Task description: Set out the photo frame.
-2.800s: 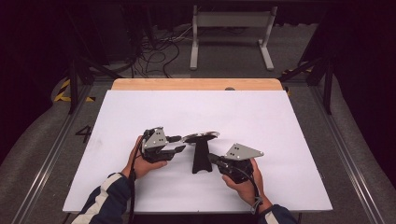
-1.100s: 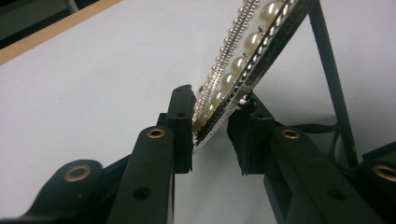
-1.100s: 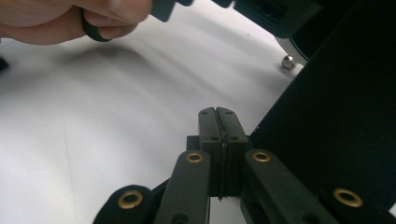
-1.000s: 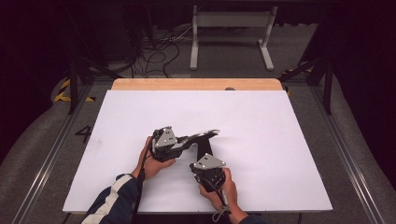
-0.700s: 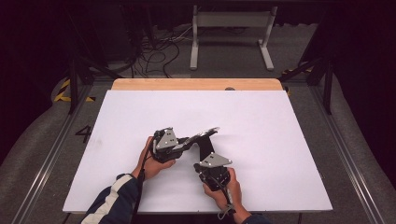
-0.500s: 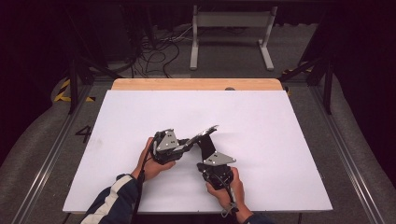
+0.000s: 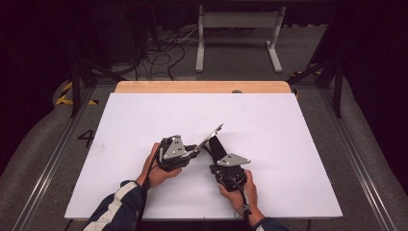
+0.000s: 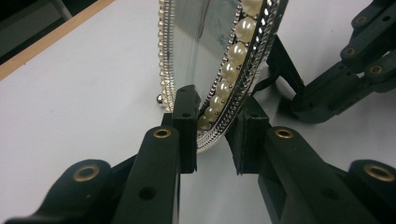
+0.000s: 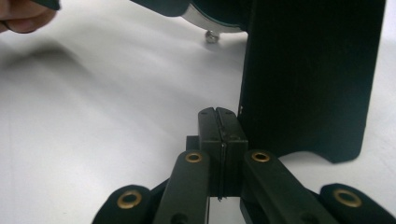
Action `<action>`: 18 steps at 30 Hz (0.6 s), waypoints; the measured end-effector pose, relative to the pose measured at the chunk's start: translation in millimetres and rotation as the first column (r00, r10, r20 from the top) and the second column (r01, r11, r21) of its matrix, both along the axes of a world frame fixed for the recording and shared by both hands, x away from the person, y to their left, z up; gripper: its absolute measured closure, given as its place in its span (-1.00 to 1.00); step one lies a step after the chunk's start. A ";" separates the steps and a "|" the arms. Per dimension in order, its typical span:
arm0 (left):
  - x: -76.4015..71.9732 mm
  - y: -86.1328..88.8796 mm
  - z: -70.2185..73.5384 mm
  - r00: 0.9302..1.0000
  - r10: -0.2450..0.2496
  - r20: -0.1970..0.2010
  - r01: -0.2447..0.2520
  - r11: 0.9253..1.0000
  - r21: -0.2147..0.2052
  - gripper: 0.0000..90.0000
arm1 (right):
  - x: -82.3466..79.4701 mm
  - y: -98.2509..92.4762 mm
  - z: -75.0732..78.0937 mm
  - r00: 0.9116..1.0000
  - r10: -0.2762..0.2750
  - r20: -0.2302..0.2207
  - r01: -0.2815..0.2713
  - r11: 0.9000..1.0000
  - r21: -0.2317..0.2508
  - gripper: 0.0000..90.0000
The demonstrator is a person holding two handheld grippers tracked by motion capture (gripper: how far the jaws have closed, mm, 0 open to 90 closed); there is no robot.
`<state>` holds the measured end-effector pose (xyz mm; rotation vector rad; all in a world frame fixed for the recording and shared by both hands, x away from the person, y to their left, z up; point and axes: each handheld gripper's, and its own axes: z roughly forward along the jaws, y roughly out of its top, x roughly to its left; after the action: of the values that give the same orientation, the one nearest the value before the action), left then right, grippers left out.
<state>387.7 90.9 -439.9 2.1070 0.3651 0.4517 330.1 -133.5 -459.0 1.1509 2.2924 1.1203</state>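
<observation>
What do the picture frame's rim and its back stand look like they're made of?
The frame rim looks like shiny silver-toned metal or plated plastic, with an embossed edge and a row of glossy cream pearl-like beads, probably imitation. The back stand looks like matte black card or fabric-covered board: flat, with no glare.

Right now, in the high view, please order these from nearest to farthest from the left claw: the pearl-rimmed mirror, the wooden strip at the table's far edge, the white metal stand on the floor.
1. Pearl-rimmed mirror: held in the left claw, just to its right.
2. Wooden strip: along the table's far edge.
3. White metal stand: on the floor beyond the table.
</observation>
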 end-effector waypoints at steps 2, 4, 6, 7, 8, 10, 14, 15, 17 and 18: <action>-0.6 -0.7 0.0 1.000 0.003 0.002 -0.003 1.000 -0.002 0.65 | 1.3 -2.2 -0.3 1.000 -0.001 -0.004 0.001 1.000 -0.001 1.00; -1.4 -1.1 0.6 1.000 0.004 0.002 -0.004 1.000 0.004 0.65 | 2.5 -4.0 -0.3 1.000 -0.006 -0.005 0.006 1.000 -0.002 1.00; -2.1 -1.9 0.7 1.000 0.004 0.006 -0.004 1.000 0.007 0.65 | 2.9 -4.6 -0.3 1.000 -0.009 -0.005 0.009 1.000 -0.003 1.00; -2.5 -2.2 0.9 1.000 0.006 0.007 -0.006 1.000 0.010 0.65 | 3.9 -6.0 -0.5 1.000 -0.010 -0.009 0.010 1.000 0.004 1.00; -2.5 -2.4 1.1 1.000 0.006 0.006 -0.006 1.000 0.010 0.65 | 4.5 -6.9 -0.7 1.000 -0.010 -0.016 0.011 1.000 0.015 1.00; -2.8 -2.7 1.2 1.000 0.005 0.005 -0.005 1.000 0.011 0.65 | 6.0 -9.2 -0.7 0.999 -0.011 -0.033 0.013 0.999 0.035 1.00; -5.0 -4.6 3.0 1.000 0.007 0.000 -0.007 1.000 0.010 0.65 | 6.9 -11.0 0.0 0.999 -0.013 -0.030 0.014 0.999 0.031 1.00; -5.9 -5.4 3.1 1.000 0.008 0.000 -0.008 1.000 0.009 0.65 | 7.0 -11.5 0.2 0.999 -0.015 -0.028 0.016 0.999 0.028 1.00; -7.7 -6.6 3.7 1.000 0.008 0.002 -0.008 1.000 0.014 0.64 | 7.7 -13.4 0.1 1.000 -0.016 -0.026 0.016 1.000 0.024 1.00; -8.5 -7.2 4.0 1.000 0.004 0.005 -0.004 1.000 0.015 0.65 | 8.1 -14.3 0.1 1.000 -0.014 -0.024 0.015 1.000 0.021 1.00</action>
<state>379.2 83.7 -435.9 2.1194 0.3638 0.4631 338.2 -147.8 -458.9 1.1926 2.2915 1.1338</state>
